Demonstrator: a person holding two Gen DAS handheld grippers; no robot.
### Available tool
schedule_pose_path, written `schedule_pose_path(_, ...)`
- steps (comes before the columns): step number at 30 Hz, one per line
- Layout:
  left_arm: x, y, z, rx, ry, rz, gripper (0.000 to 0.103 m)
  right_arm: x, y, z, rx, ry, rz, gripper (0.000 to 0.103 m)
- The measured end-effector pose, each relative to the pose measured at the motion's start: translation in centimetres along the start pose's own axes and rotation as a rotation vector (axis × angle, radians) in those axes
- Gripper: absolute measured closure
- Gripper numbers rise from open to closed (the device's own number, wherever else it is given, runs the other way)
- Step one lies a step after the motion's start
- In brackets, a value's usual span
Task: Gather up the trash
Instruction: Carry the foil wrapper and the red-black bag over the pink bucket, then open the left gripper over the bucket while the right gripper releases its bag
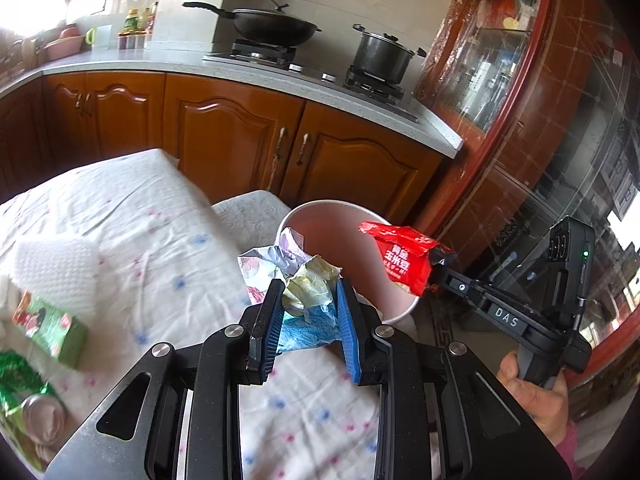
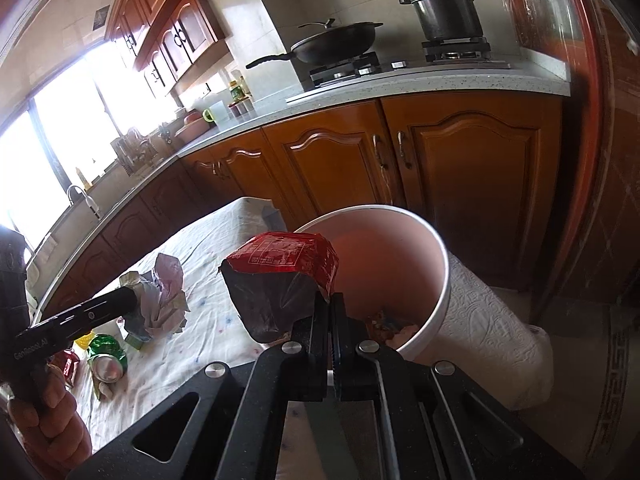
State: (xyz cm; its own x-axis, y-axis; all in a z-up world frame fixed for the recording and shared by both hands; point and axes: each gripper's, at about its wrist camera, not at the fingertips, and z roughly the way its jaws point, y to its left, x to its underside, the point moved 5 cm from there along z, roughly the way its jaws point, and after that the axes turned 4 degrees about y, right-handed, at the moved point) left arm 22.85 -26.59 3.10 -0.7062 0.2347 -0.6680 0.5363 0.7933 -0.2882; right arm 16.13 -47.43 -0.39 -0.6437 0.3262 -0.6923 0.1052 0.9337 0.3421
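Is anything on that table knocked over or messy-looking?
Yes. A green can lies on its side on the tablecloth, open end facing the camera, with wrappers scattered beside it. Nothing looks spilled. The white bucket stands upright.

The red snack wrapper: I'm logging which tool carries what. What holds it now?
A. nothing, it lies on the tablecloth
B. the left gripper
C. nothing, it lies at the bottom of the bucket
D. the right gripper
D: the right gripper is shut on the red snack wrapper, held at the rim of the white bucket; the left gripper clamps crumpled paper instead.
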Motion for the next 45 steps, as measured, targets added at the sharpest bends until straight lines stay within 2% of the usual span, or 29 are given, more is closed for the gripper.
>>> schedule_pose_path(12,-1.9,-2.9,5.5,0.038,0.082,0.029,0.078,-1.1,-2.3,1.1,0.066,0.055,-0.01,0.102)
schedule_pose_path(35,-2.5,-4.1,11.2,-0.007,0.186,0.063,0.078,-1.3,-4.0,3.8,0.091,0.154,-0.018,0.102)
schedule_pose_path(39,-2.2,-4.2,12.4,0.002,0.225,0.057,0.073,-1.3,-4.2,4.2,0.09,0.168,-0.005,0.094)
schedule_pose_path(40,-2.2,-4.2,12.6,0.0,0.23,0.057,0.071,-1.3,-4.3,4.2,0.09,0.169,0.0,0.089)
schedule_pose_path(41,-2.2,-4.3,12.7,0.0,0.234,0.056,0.067,-1.2,-4.4,4.2,0.087,0.17,0.004,0.086)
schedule_pose_path(43,-2.1,-4.3,12.7,-0.003,0.231,0.051,0.056,-1.1,-4.6,4.1,0.077,0.163,0.017,0.071)
schedule_pose_path(45,-2.1,-4.2,12.3,-0.002,0.219,0.048,0.052,-1.1,-4.6,3.8,0.067,0.152,0.027,0.07)
